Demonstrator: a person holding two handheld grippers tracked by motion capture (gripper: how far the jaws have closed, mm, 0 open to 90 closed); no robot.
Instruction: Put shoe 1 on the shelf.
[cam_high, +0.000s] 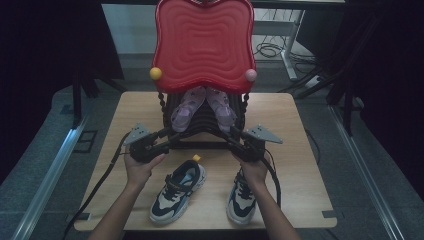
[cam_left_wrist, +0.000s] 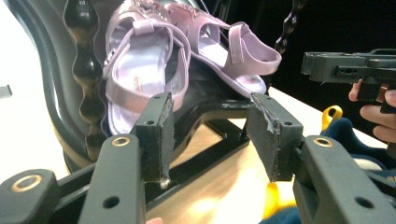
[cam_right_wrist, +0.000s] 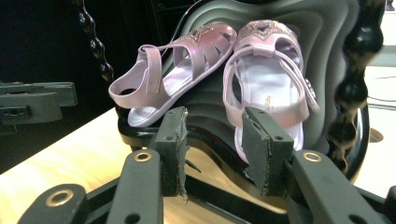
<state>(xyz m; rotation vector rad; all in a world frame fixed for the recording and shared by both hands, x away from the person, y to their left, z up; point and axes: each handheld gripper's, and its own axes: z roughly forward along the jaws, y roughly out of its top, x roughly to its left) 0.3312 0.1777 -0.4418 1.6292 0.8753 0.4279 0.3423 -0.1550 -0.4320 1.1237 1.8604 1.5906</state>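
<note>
2 lilac sandals (cam_high: 204, 107) sit side by side on the black lower shelf (cam_high: 200, 131) of the red-topped rack (cam_high: 203, 42) at the counter's (cam_high: 300, 165) far edge, heels toward the person, long axes running near-to-far and splaying slightly. Left tool (cam_high: 168, 134) faces the left sandal (cam_left_wrist: 140, 79), right tool (cam_high: 231, 136) the right sandal (cam_right_wrist: 268, 79); each is just short of its heel, jaws apart, nothing between. Each hand takes its own side.
</note>
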